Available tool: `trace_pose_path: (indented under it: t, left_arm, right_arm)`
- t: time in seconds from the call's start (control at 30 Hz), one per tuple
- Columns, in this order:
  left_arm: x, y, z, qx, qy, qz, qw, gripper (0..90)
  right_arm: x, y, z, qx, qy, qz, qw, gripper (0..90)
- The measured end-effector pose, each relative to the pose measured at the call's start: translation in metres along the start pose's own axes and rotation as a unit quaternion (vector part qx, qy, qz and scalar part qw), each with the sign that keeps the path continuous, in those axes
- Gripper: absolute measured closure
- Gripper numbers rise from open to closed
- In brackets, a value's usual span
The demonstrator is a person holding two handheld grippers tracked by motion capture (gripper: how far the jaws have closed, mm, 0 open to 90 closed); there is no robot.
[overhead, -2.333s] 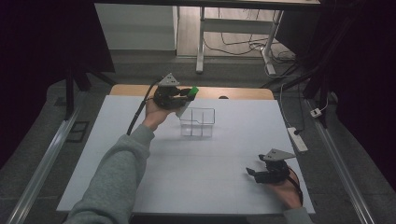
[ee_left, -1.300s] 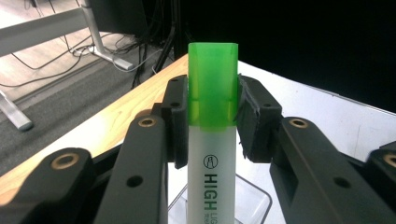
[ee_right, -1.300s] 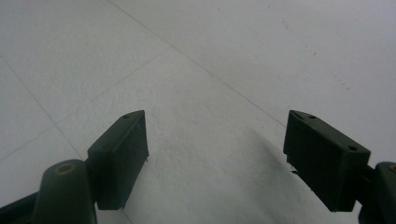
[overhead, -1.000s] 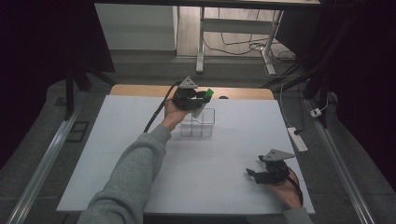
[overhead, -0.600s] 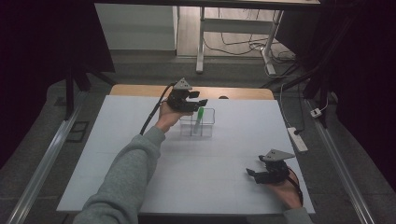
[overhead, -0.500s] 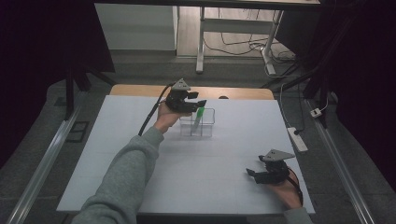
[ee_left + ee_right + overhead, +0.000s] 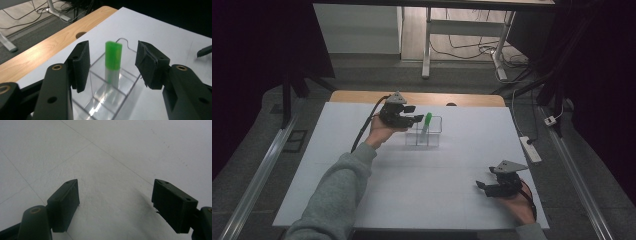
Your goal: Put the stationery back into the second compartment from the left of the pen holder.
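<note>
A clear rack [image 7: 424,136] with thin transparent walls and several compartments stands on the far half of a white table [image 7: 412,195]. A tube [image 7: 426,124] stands in the rack, leaning slightly; which compartment holds it cannot be told from the high view. In the left gripper view the tube [image 7: 113,63] shows a bright green cap over a pale, translucent body, the lower end sitting between the clear dividers of the rack [image 7: 112,95]. The left gripper [image 7: 411,114], held in a hand with a grey sleeve, hovers just beside the rack on its left; its jaws stand wide, one on each side of the green cap, and the pads [image 7: 81,65] do not touch it. The right gripper [image 7: 486,186] rests low at the near right of the table, well apart from the rack; seen in its own view [image 7: 115,200], its jaws are spread wide over bare white surface with nothing between them. A wooden edge [image 7: 37,55] borders the table's far side.
</note>
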State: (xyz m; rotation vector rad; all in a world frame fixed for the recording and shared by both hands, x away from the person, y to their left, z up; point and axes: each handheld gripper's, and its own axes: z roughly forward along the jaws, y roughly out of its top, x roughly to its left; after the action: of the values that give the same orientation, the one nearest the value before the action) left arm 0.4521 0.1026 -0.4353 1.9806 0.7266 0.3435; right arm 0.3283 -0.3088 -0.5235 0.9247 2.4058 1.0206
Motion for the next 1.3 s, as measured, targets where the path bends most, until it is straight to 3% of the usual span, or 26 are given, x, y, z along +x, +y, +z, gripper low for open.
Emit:
trace_pose_path:
  t: [0.1, 0.33, 0.73, 0.83, 0.97, 1.3]
  left_arm:
    - [-0.005, -0.007, -0.009, 0.013, 0.015, 0.016, 0.9997, 44.9]
    - [-0.012, -0.028, -0.033, 0.025, 0.023, 0.018, 0.9993, 44.8]
    - [-0.029, -0.078, -0.085, 0.036, 0.030, 0.007, 0.9989, 44.3]
    - [-0.033, -0.091, -0.096, 0.041, 0.030, -0.004, 0.9987, 43.7]
    - [-0.036, -0.108, -0.108, 0.057, 0.043, -0.007, 0.9974, 43.3]
    - [-0.045, -0.149, -0.124, 0.071, 0.045, -0.030, 0.9960, 43.0]
  right_arm:
    - [0.001, 0.000, -0.001, -0.003, 0.000, 0.001, 1.0000, 22.1]
    - [0.000, -0.001, -0.001, -0.001, 0.003, 0.000, 1.0000, 22.1]
    - [0.000, -0.003, -0.005, -0.007, 0.000, 0.005, 1.0000, 22.5]
    - [0.000, -0.003, -0.006, -0.008, -0.005, 0.006, 0.9999, 22.6]
    - [0.000, -0.003, -0.007, -0.009, -0.002, 0.004, 0.9999, 22.6]
    - [-0.002, -0.002, -0.012, -0.020, -0.012, 0.004, 0.9997, 23.3]
